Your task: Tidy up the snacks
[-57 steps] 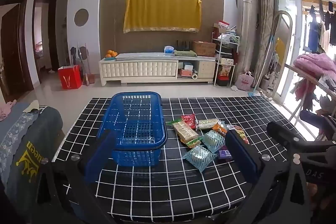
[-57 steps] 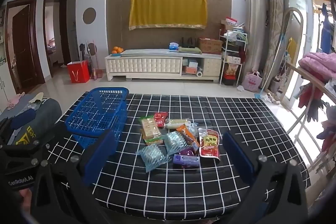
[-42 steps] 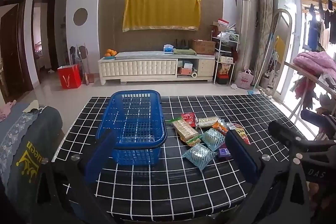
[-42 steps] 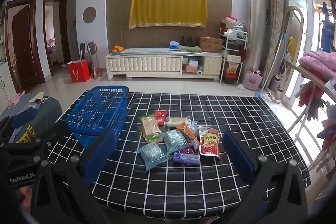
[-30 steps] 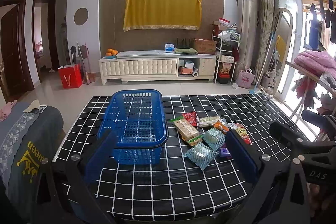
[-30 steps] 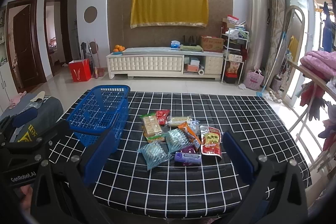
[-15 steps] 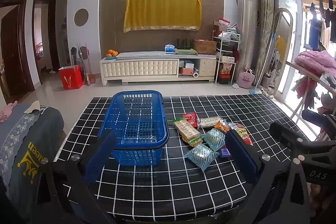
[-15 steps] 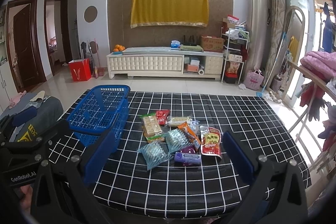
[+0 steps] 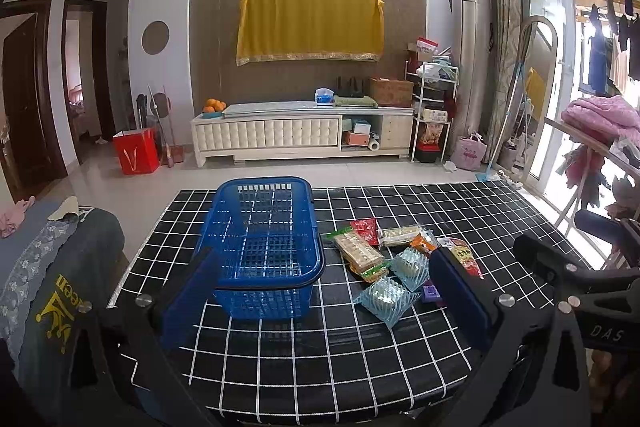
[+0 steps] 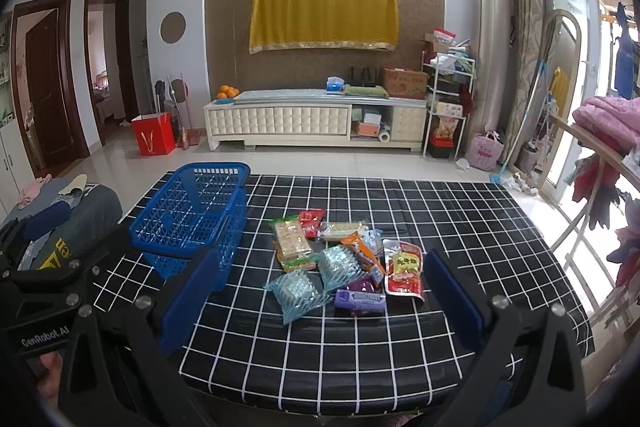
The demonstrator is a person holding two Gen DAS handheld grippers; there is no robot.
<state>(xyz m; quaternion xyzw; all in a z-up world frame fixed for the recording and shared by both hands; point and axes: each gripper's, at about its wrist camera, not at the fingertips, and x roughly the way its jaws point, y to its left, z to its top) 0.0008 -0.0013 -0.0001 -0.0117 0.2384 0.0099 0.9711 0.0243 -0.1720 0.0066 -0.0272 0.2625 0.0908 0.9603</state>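
The snacks (image 10: 344, 259) lie in a loose heap on the black checked tablecloth (image 10: 460, 227), just right of the blue basket (image 10: 192, 211), which I see standing upright with nothing visible inside it. In the heap I can pick out a long cracker pack (image 10: 292, 239), a small red packet (image 10: 311, 218) behind it, a pale wrapped bar (image 10: 342, 230), an orange sachet (image 10: 362, 249), two clear teal-striped packs (image 10: 298, 291), a purple bar (image 10: 360, 301) and a red and yellow pouch (image 10: 404, 269). Several overlap, so their edges run together.

From my right gripper (image 10: 320, 301), the heap sits straight ahead between the two blue pads and beyond their tips; the nearest teal pack and the purple bar are closest. The jaws are spread wide, holding nothing and touching nothing. Its left pad covers the basket's near right corner.

My left gripper (image 9: 320, 291) faces the basket (image 9: 260, 239) more squarely, the snacks lying off to the right. It too is spread wide and grips nothing. Its right pad (image 9: 460, 291) hides part of the purple bar and the lower end of the red and yellow pouch (image 9: 464, 257); its left pad overlaps the basket's near left corner.

The print on the wrappers is too small for me to read. The table's near edge is cut off behind both gripper frames.
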